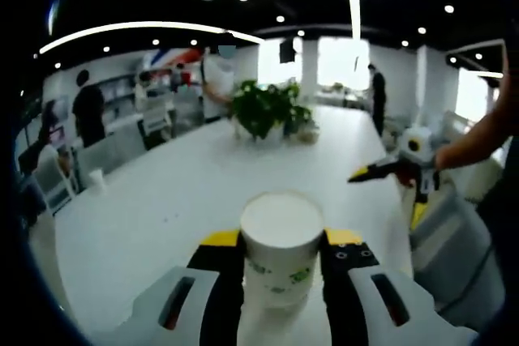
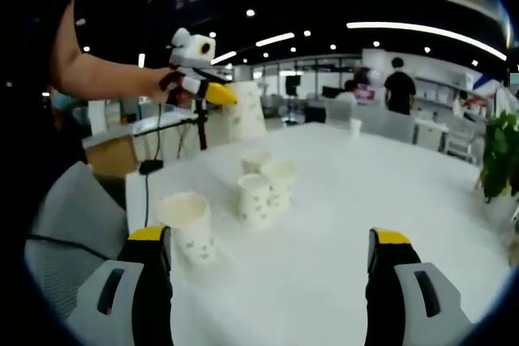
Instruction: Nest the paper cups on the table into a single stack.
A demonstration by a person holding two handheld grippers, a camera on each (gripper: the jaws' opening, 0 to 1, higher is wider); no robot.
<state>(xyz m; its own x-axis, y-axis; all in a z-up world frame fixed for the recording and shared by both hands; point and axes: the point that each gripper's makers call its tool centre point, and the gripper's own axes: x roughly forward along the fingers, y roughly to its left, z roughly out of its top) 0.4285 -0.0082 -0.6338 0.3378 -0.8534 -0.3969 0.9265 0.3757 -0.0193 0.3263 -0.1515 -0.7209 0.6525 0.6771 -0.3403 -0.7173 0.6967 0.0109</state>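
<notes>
One paper cup point(image 1: 281, 246) sat clamped upright in my left gripper point(image 1: 282, 250); four loose cups point(image 2: 261, 188) stood on the table point(image 2: 340, 224). My right gripper point(image 2: 271, 258) gaped empty. I judged lowering it squarely over one best.

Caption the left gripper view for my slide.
Left gripper clamps a paper cup above the white table.

Paper cup point(image 1: 280, 253) base hidden between left tool point(image 1: 281, 261) jaws.
</notes>
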